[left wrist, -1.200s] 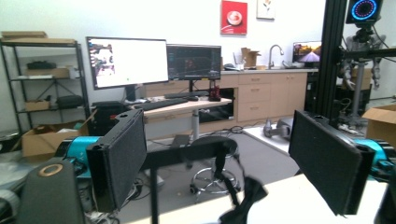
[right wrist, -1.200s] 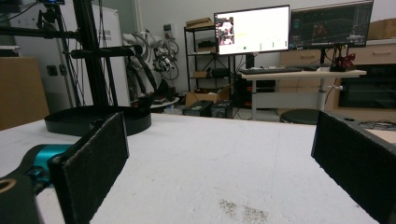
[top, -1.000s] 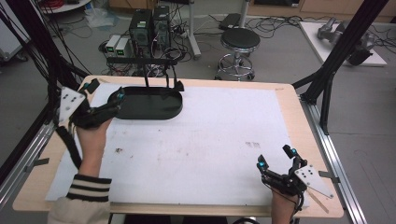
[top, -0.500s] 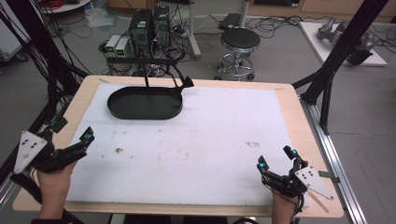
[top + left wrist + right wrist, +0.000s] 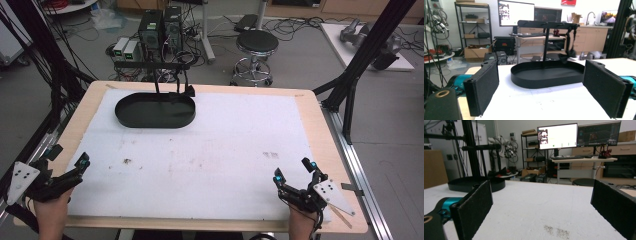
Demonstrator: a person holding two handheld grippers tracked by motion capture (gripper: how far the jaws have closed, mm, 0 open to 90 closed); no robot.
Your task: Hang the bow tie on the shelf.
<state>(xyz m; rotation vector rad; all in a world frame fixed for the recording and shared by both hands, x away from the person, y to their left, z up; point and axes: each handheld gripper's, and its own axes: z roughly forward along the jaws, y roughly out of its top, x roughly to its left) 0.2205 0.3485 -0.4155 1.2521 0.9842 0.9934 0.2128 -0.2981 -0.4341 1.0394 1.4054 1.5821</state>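
We have one thing on the surface (image 5: pixel 300 130) to work with: a black oval tray (image 5: pixel 155 111) with an upright stand rising from its far side, a crossbar (image 5: pixel 150 65) on top and a few small dark pieces hanging from it. It sits at the far left of the white sheet, well apart from both of our grippers.

Our left gripper (image 5: pixel 75 172) rests at the near left edge, its fingers (image 5: pixel 482 87) spread wide with nothing between them; in the left gripper view the tray (image 5: pixel 549 73) lies straight ahead between the pads. Our right gripper (image 5: pixel 295 172) rests at the near right edge, fingers (image 5: pixel 472 207) likewise wide apart and empty, with the tray (image 5: pixel 476 183) far off to its left.

We judge the tray to be stiff, thin-walled and fairly light, probably metal or hard plastic, so it should not flex. Its smooth finish may slip against the pads, and the tall stand makes it top-heavy towards the far side. We would pinch the low rim (image 5: pixel 544 81) on the near wall, one finger inside and one outside, or close on the upright post (image 5: pixel 545 50) for a surer hold. The hanging pieces (image 5: pixel 569 53) look loose and will likely swing if we move it briskly.
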